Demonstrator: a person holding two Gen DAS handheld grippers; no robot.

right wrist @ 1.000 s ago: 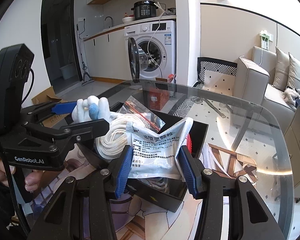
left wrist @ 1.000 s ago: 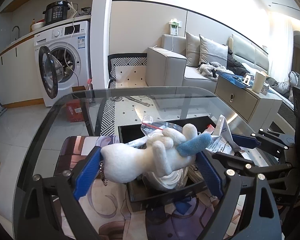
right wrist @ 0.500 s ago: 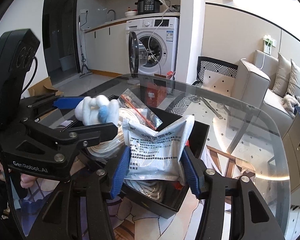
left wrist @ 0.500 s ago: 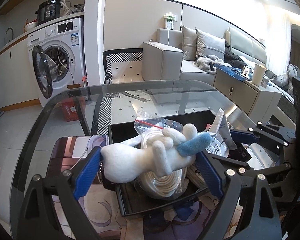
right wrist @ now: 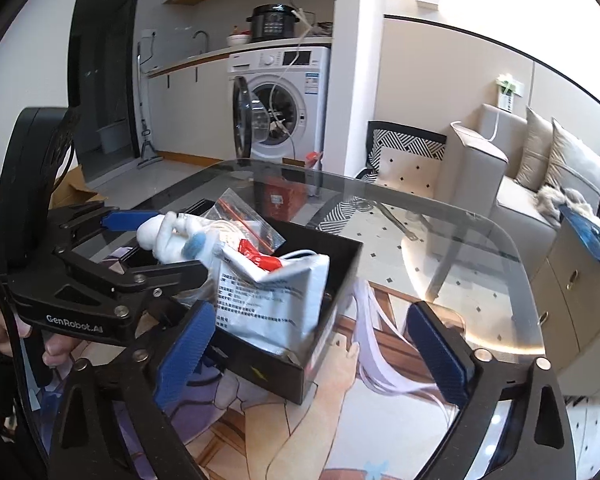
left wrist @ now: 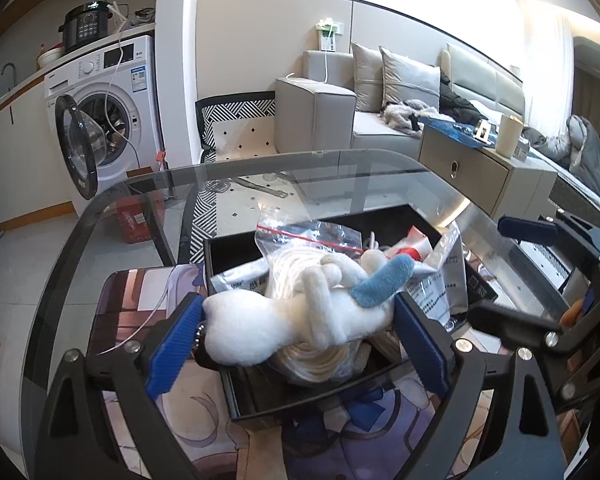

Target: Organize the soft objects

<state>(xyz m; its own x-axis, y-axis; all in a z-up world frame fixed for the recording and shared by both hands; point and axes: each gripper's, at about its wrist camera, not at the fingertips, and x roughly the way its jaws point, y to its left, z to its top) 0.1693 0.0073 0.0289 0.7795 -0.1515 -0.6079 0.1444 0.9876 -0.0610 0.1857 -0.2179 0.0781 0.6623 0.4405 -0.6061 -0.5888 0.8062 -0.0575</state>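
My left gripper (left wrist: 296, 340) is shut on a white plush toy (left wrist: 284, 320) with a blue ear and holds it over a black box (left wrist: 236, 376). The toy (right wrist: 168, 236) and the left gripper (right wrist: 140, 240) also show in the right wrist view. In the box (right wrist: 328, 328) lie a coil of white cord in a clear bag (left wrist: 300, 248), a red packet (right wrist: 260, 258) and a white printed pouch (right wrist: 276, 304). My right gripper (right wrist: 312, 356) is open and empty, just in front of the box and pouch.
The box stands on a printed mat (right wrist: 340, 432) on a glass table (right wrist: 480, 248). Beyond the table are a washing machine (left wrist: 108, 108) with its door open, a sofa (left wrist: 364, 112) and a low cabinet (left wrist: 480, 168).
My right gripper has opened and let go of the white pouch, which now rests in the box. My left gripper still holds the plush toy, now further over the box.
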